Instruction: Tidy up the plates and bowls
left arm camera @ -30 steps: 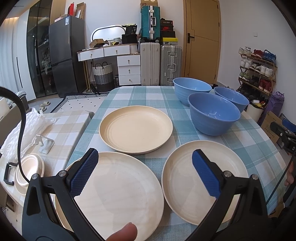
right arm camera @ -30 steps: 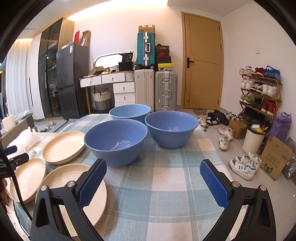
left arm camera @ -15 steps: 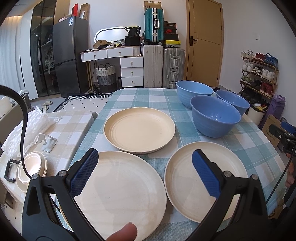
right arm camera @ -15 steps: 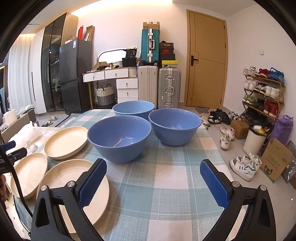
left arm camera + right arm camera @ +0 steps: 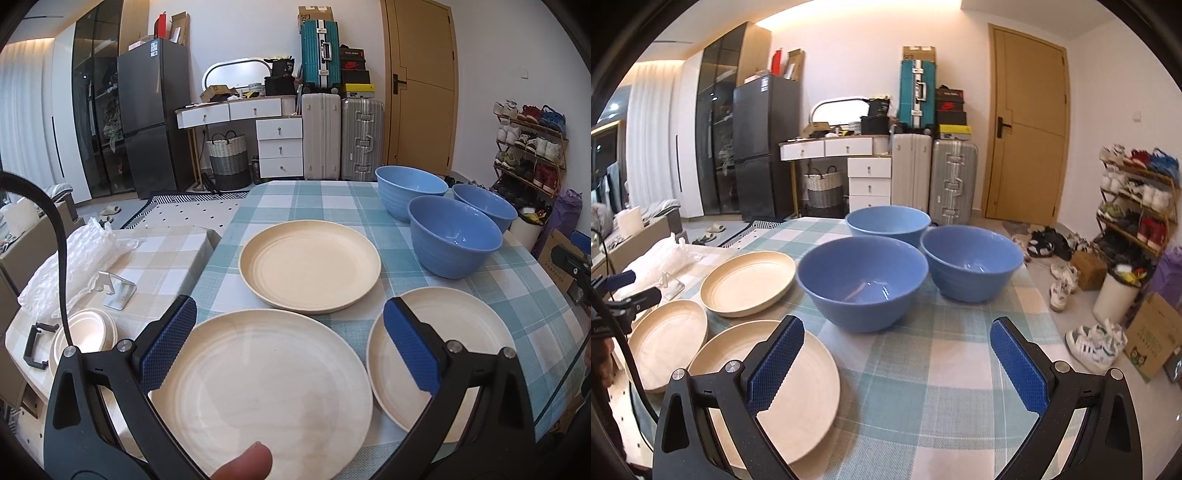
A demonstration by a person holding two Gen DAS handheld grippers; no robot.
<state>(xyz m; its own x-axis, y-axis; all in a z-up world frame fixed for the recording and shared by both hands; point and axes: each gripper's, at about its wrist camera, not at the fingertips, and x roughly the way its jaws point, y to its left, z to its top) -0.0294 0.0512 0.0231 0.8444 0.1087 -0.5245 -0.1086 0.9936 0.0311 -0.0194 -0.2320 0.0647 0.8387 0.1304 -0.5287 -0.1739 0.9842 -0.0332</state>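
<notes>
Both grippers hang over the near edge of the desk (image 5: 325,199), which wears a green-and-white checked cloth. The left gripper (image 5: 290,347) has its jaws spread wide and empty above the near plate (image 5: 266,391), a cream one at the left front corner. A fingertip (image 5: 245,463) shows at the bottom of that view. Just beside this plate, to its right, lies a second plate (image 5: 458,354), and behind the two sits a third plate (image 5: 310,269), close to both but touching neither as far as I can tell.

The right gripper (image 5: 892,358) is also wide open and holds nothing; it hovers over bare cloth, with the second plate under its left finger. Ahead of it stand three blue bowls in a tight cluster: the nearest bowl (image 5: 862,280), the right bowl (image 5: 971,260) just beside it, and the far bowl (image 5: 888,223) behind them both. All three are upright and empty.

Left of the desk a lower table (image 5: 162,254) carries crumpled plastic wrap (image 5: 77,258) and a small stack of white dishes (image 5: 86,328).
</notes>
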